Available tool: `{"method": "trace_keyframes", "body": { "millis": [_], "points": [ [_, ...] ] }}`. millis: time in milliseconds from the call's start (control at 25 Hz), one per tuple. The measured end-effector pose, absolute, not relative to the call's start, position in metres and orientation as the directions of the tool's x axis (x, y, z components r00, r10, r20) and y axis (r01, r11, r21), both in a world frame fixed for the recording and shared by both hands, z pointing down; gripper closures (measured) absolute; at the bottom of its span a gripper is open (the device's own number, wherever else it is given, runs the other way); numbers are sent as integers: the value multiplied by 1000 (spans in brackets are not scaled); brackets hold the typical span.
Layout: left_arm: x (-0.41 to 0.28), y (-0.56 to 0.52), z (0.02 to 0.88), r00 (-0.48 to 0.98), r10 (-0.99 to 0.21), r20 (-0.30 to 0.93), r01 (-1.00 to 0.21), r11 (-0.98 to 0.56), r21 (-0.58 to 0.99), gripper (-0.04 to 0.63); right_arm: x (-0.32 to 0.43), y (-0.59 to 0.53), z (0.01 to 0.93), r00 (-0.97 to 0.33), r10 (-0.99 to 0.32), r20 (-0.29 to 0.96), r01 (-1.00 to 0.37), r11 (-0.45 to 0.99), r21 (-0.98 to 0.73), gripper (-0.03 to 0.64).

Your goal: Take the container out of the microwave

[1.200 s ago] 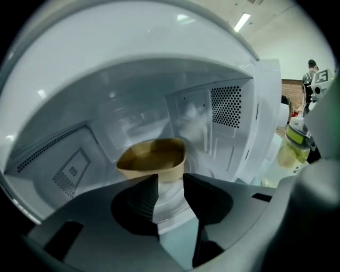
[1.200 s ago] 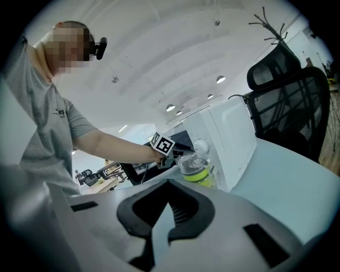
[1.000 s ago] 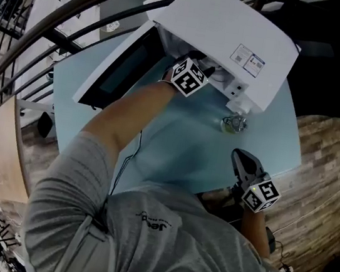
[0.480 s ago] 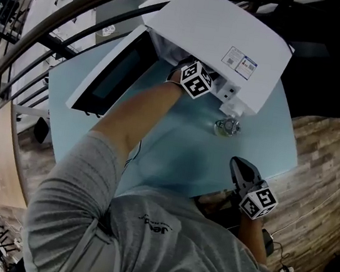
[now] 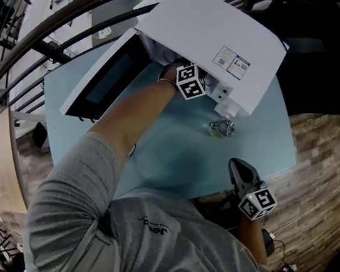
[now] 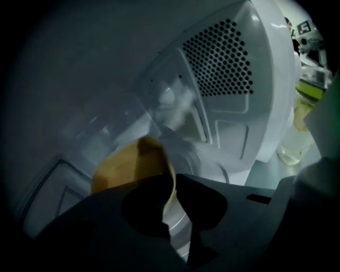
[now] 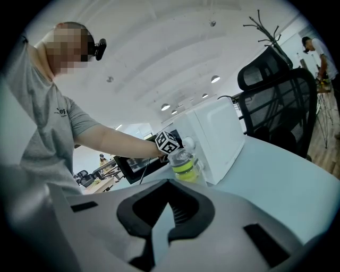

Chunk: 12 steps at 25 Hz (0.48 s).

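Left gripper view: left gripper (image 6: 179, 231) inside white boxy microwave (image 5: 211, 30), pinching yellowish translucent plastic container (image 6: 125, 167) rim. Extraction step, probably; next, withdraw toward 6 o'clock. Right gripper (image 7: 162, 231) closed, empty, 4 o'clock.

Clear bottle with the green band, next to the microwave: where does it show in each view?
Head view: bottle stands on the table, centre-right, just below the white microwave's front corner.
Left gripper view: far right edge, partly cut off, seen from inside the microwave through its open front.
Right gripper view: centre, just above the jaws, in front of the microwave's near corner.
Shared landmark: the white microwave; the bottle stands at its front in all three.
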State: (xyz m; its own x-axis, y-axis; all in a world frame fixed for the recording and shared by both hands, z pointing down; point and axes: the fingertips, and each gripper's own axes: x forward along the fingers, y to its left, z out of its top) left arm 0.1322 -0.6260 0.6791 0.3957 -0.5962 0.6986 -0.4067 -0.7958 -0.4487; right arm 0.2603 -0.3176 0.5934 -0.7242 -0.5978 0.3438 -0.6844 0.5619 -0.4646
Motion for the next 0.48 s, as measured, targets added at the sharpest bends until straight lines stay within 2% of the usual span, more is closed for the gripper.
{"method": "trace_keyframes", "body": {
  "millis": [40,200,480],
  "points": [
    [132,-622,681,388,-578,718,-373,-810,-451,551,260,-318,592,-725,-598,341,-683,564,-464,598],
    [128,-608,684,379,-525,763,-301,-849,-434,562,257,-319,590,-726,-598,340,-683,566,-462,598],
    [110,-570,678,395,-440,807,-295,-892,-342,565,238,-317,579,-740,-586,331,-670,594,-445,598]
  ]
}}
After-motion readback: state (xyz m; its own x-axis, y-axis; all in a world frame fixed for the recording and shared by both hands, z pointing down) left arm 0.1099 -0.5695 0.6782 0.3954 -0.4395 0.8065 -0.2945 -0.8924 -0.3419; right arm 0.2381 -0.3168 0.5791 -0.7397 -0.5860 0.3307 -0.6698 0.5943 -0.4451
